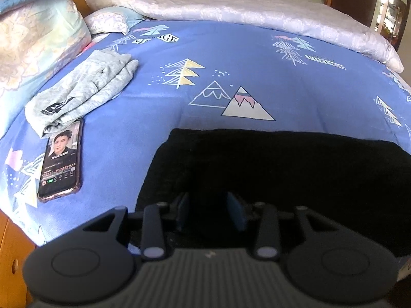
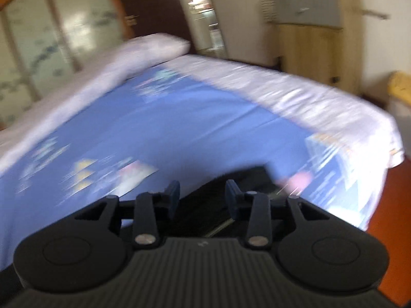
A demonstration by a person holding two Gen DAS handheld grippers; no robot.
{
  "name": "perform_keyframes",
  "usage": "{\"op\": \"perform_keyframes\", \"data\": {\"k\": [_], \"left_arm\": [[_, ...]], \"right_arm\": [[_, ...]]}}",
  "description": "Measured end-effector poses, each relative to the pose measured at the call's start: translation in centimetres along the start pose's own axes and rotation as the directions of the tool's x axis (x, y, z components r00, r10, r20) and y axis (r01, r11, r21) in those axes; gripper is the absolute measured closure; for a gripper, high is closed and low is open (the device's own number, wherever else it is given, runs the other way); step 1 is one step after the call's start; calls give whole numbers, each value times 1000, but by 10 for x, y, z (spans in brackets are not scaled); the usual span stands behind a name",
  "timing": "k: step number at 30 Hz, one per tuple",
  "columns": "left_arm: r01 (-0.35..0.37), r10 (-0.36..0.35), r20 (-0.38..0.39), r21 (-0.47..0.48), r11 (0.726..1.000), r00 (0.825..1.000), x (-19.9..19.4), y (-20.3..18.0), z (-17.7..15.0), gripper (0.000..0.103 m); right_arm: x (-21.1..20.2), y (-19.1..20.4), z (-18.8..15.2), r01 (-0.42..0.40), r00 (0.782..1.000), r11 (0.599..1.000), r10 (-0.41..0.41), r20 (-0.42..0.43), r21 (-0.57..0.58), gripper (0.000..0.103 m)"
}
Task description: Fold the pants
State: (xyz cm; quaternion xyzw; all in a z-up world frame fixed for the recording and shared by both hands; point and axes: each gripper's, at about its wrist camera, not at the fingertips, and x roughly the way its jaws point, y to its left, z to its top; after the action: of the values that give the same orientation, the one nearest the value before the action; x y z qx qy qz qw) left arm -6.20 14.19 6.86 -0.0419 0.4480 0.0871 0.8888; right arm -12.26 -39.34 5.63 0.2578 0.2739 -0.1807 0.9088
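Black pants [image 1: 269, 179] lie spread flat along the near edge of a bed, on a blue bedspread [image 1: 231, 59] printed with trees and mountains. The left claw [image 1: 209, 211] hangs over the dark cloth with its two blue-padded fingers apart; against the black fabric it cannot be told whether any fold sits between them. In the right wrist view, badly blurred, the right claw [image 2: 203, 197] is likewise parted above one end of the pants [image 2: 231, 192], with nothing seen pinched between the pads.

To the left of the pants, apart from them, a phone [image 1: 61, 159] lies face up with its screen lit, its top edge tucked just under a folded grey garment [image 1: 84, 89]. Beyond that, floral pillows [image 1: 38, 38] are stacked against a wooden headboard. A pale quilt [image 1: 244, 12] is rolled along the far side of the bed.

Across the room stand sliding wardrobe doors with frosted panels [image 2: 64, 38], a dark door [image 2: 151, 7] and a light wooden cabinet [image 2: 316, 38] with a grey drawer front; what the cabinet holds is not visible.
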Motion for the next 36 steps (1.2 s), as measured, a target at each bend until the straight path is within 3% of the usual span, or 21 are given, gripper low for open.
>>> {"op": "perform_keyframes", "data": {"k": [2,4,5,8,10,11,12,13,17,20,26,29,32,34,36], "left_arm": [[-14,14,-10,25,1000,1000,6,-4,-1,68],[-32,33,-22,66,997,999,15,-10,-5,68],[-43,45,-25,85,995,999,19,-13,-8,68],[-74,75,-4,147,986,997,15,-24,-13,65],[-36,35,15,131,991,999,2,-20,-15,64],[-11,7,34,106,994,999,-7,-15,-15,64],[7,-11,57,79,997,998,-15,-9,-15,64],[25,-28,85,38,999,996,-25,0,-15,64],[28,-11,121,-145,989,993,-42,45,-12,59],[19,7,102,-254,967,995,-42,77,-14,59],[126,-117,46,-376,918,992,-25,100,-27,52],[131,-131,23,-331,935,991,-16,84,-33,52],[-2,-4,-30,-177,984,1000,-7,55,-39,48],[-55,52,-28,-106,993,998,-3,42,-46,47],[-65,63,-17,-90,994,998,-10,39,-47,47]], "right_arm": [[1,6,-21,-18,997,1000,16,-71,-22,61],[10,-7,-43,104,984,994,-108,-143,-32,66],[8,-21,-52,112,986,994,-112,-120,-8,81],[-5,-44,-48,104,988,985,-86,-126,137,90],[-12,-34,-39,150,982,984,-136,-134,101,85],[-18,-24,-37,154,982,985,-144,-120,79,75],[-25,-17,-37,132,988,989,-125,-95,64,61],[-34,-8,-38,100,993,993,-96,-69,56,58],[-37,28,-39,-40,997,998,42,-59,48,58],[-20,58,-43,-139,985,990,141,-102,27,58],[-2,115,-72,-262,943,963,242,-227,-61,58],[15,123,-84,-224,934,970,185,-306,-98,58],[22,116,-85,-228,928,971,194,-317,-72,59],[23,113,-80,-232,926,971,203,-319,-53,59],[20,113,-77,-230,927,972,204,-315,-47,59]]}}
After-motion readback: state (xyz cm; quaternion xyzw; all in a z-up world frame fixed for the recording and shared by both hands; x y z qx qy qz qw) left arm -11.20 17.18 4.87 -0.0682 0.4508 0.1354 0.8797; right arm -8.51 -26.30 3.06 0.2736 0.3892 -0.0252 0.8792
